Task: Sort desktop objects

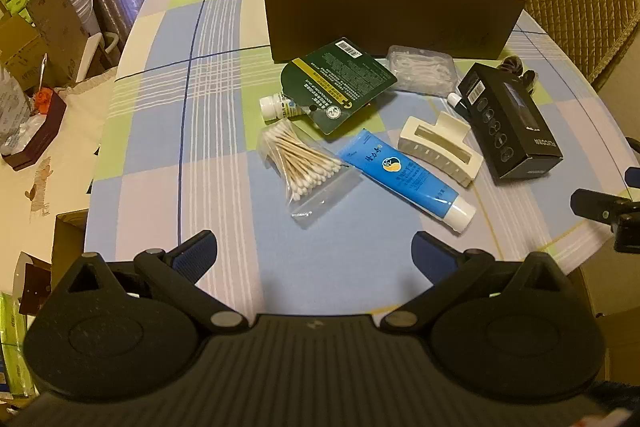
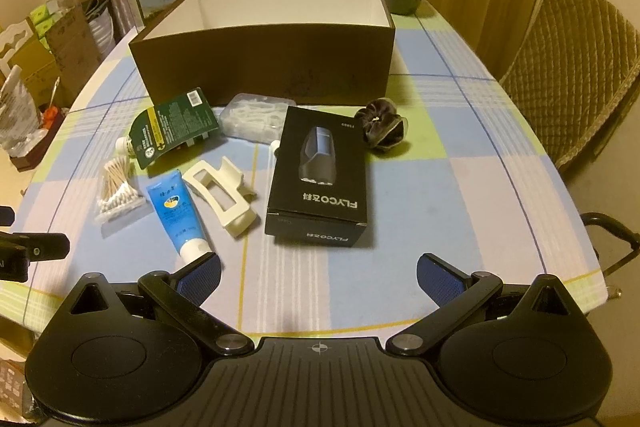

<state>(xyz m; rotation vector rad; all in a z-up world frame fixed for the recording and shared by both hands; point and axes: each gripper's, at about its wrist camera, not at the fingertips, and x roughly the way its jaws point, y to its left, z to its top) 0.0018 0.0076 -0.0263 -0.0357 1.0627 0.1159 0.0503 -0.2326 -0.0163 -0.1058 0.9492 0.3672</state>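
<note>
Two grippers hovering over the near edge of the checked tablecloth (image 1: pixel 168 131), both spread wide and holding nothing: left gripper (image 1: pixel 316 251), right gripper (image 2: pixel 318 273). Facing a scatter of things waiting in front of the open brown box (image 2: pixel 264 67), none inside it as far as visible. Lying nearest the left gripper, just ahead and slightly right: blue tube (image 1: pixel 404 177), long axis running diagonally, white cap pointing toward the near right. Sitting beside it: bag of cotton swabs (image 1: pixel 304 163) and cream hair clip (image 1: pixel 438 147). Lying straight ahead of the right gripper: black shaver box (image 2: pixel 320 179), long axis pointing roughly away toward the brown box. Judging the left better placed for the tube, though needing a wrist turn to close across its width, not along it
</note>
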